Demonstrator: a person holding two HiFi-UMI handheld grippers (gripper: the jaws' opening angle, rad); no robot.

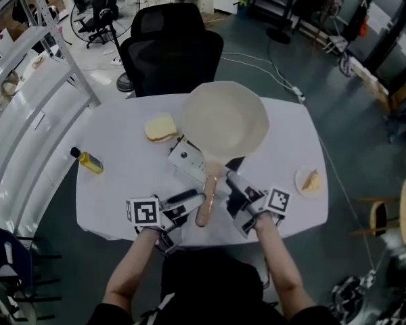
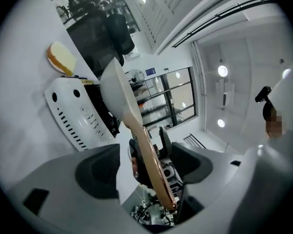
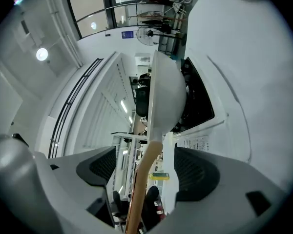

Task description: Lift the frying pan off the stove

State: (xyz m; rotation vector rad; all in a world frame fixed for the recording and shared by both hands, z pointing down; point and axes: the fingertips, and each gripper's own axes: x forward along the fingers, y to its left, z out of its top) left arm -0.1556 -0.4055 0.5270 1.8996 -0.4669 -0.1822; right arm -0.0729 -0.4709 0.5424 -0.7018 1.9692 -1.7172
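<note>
Cream-coloured, the frying pan [image 1: 224, 122] sits over the white stove [image 1: 185, 158] near the middle of the table [image 1: 122, 154], and its bowl covers most of the stove's black top. In both gripper views the bowl shows edge-on and appears to stand a little off that black surface (the gap is narrow, so take this with caution). The pan's wooden handle [image 1: 207, 198] points back toward you.

Your left gripper [image 1: 189, 200] comes at the handle from the left. Its jaws are spread wide, with the handle running through the gap, nearer the right-hand pad. Your right gripper [image 1: 235, 187] comes in from the other side. Its jaws are also parted, with the handle passing up between them and neither pad pressed to the wood.

A slice of bread [image 1: 160, 128] lies on the table just left of the pan. A small bottle of yellow oil [image 1: 88, 160] lies near the table's left edge. A small plate [image 1: 300, 181] holding a piece of food sits near the right edge. A black office chair [image 1: 169, 46] stands at the far side of the table.
</note>
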